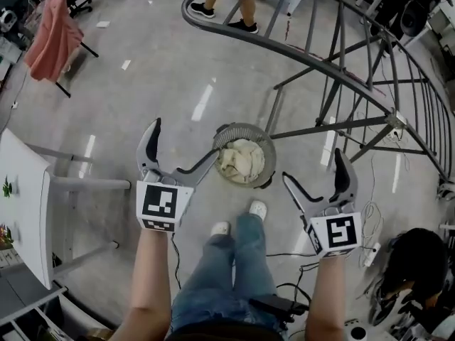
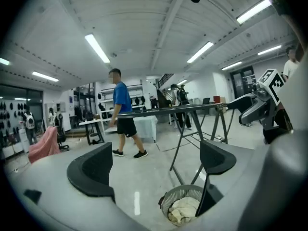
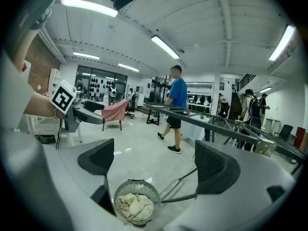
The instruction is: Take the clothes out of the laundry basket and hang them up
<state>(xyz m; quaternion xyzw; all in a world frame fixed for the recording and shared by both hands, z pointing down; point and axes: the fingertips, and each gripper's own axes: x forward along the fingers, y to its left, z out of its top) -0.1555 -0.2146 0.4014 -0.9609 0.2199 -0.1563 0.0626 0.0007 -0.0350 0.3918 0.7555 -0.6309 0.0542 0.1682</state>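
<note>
Head view, from the left: a flat white table on square metal legs, with a pink cloth draped over a chair beyond it. Next comes the left gripper, its dark curved jaws spread wide with nothing between them. Beside it on the glossy grey floor stands the laundry basket, round and of grey slotted plastic, just ahead of the person's white shoes. The crumpled cream clothes lie inside it. The right gripper is likewise spread and empty, and the drying rack of dark metal tube arcs along the right. A passer-by is only bare legs and dark shoes here, but both gripper views show a blue shirt and black shorts. Those views also add the ribbed white ceiling with strip lights. Each catches the other gripper's marker cube at its edge. In both, the basket sits low in the open gap, apart from the padded jaws.
</note>
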